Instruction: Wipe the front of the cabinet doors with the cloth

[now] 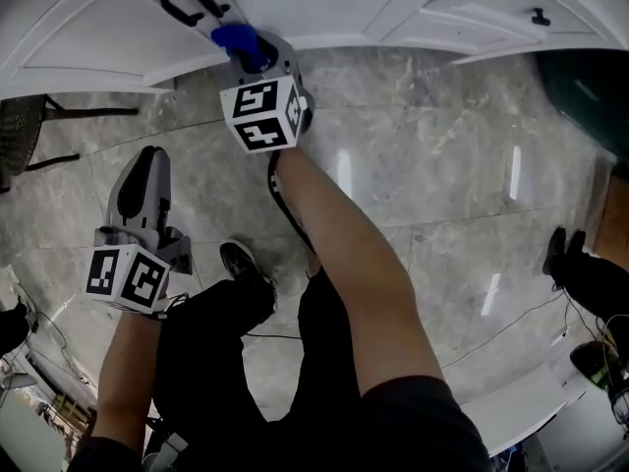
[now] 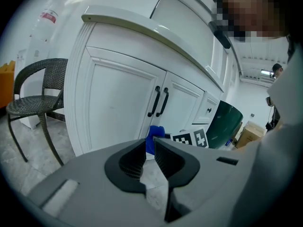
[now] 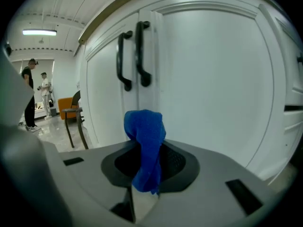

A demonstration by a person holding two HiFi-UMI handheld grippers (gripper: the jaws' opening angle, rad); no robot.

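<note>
Cloth (image 3: 144,141), blue and bunched, is pinched between the jaws of the right gripper (image 3: 146,161). One end stands up above them and the other hangs down below. It sits below the pair of black handles (image 3: 135,56), in front of the lower panel of the white cabinet doors (image 3: 213,89). Whether it touches the panel I cannot tell.

The seam between the two doors runs down just beside the handles, and a raised frame edge borders each panel. In the head view the doors' bottom edge meets the grey marble floor (image 1: 432,195), which lies open to the right of the handles as far as a dark green object (image 1: 585,87). To the left of the handles, past the cabinet's corner, stands a dark wicker chair (image 2: 38,98).

The left gripper (image 2: 149,151) is held well back from the handles over the floor, its jaws pressed nearly together with nothing between them, by the person's black-trousered leg (image 1: 211,323).
</note>
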